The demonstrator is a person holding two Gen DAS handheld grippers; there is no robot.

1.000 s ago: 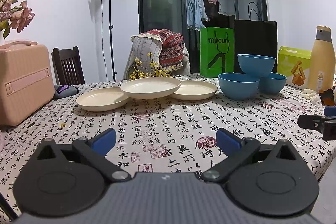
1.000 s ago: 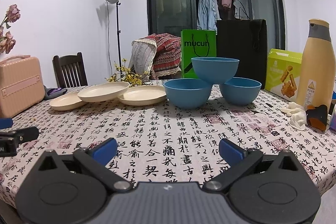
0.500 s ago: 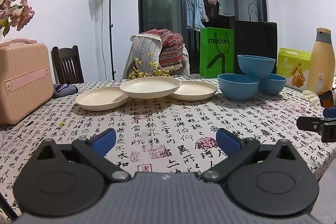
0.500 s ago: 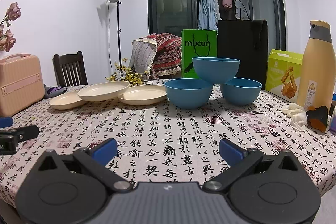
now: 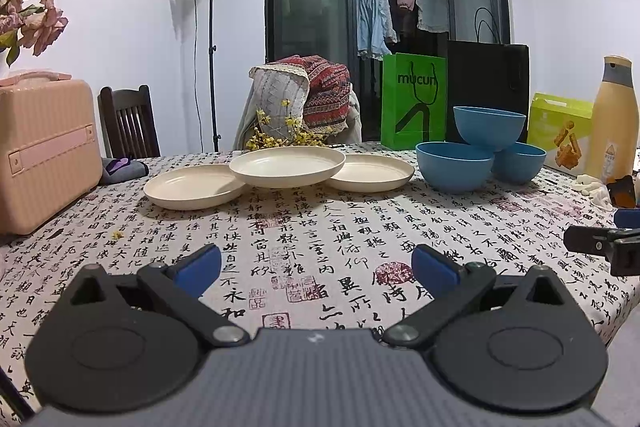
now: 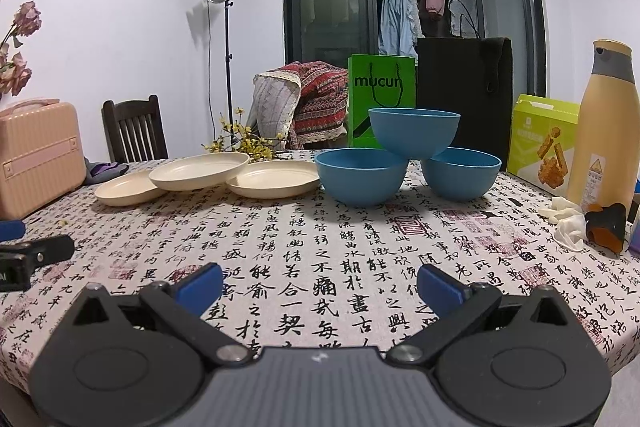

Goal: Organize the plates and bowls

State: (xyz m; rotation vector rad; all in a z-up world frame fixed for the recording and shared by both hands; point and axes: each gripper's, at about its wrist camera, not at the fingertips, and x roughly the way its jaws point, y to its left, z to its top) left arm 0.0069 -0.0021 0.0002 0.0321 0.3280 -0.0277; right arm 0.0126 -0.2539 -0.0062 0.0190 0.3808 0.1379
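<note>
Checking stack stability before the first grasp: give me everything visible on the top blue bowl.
The top bowl is plain matte blue, round and deep, with a thin rim, plastic-looking. It sits upright and roughly level, open side up, perched across the rims of two matching blue bowls, the left bowl and the right bowl, which stand on the tablecloth. Nothing else touches it. Its inside is not visible.
</note>
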